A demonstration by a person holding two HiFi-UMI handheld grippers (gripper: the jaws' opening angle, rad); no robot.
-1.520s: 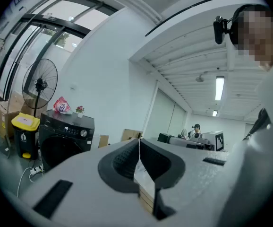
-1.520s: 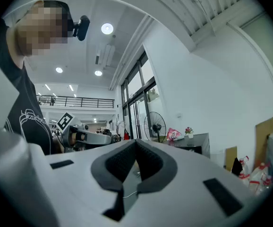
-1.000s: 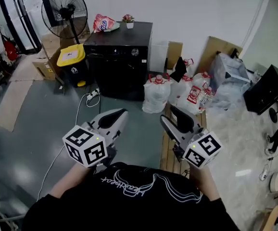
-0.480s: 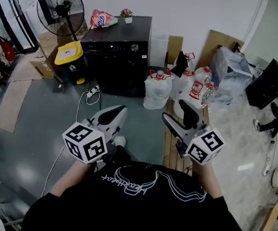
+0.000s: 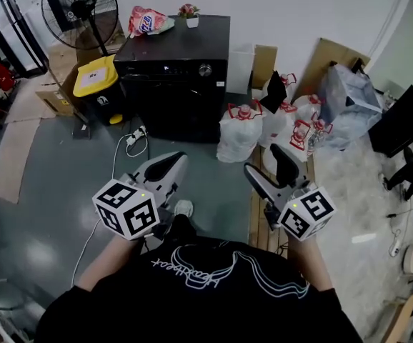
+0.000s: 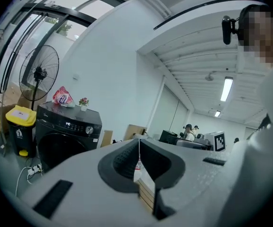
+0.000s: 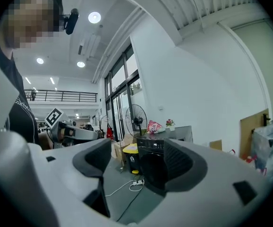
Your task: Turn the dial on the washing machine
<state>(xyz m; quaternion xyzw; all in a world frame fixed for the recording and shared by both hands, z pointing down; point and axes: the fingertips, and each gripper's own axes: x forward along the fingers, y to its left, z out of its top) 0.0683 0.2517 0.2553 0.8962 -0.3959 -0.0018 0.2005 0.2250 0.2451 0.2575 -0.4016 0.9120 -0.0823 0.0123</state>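
The black washing machine stands against the far wall, and its silver dial sits at the top right of its front. Both grippers are held out in front of me, well short of the machine. My left gripper is shut with nothing in it; in the left gripper view its pads meet, and the machine and dial lie far off to the left. My right gripper is open: its jaws have just been opening, nothing is between them, and the machine shows through the gap.
A standing fan and a yellow-lidded bin are left of the machine. White tied bags sit to its right, with a wooden pallet on the floor below them. A power strip and cable lie before the machine.
Both grippers and I have moved toward the washing machine, which now looks nearer. The right gripper's jaws have spread wider apart. The left jaws stay shut.
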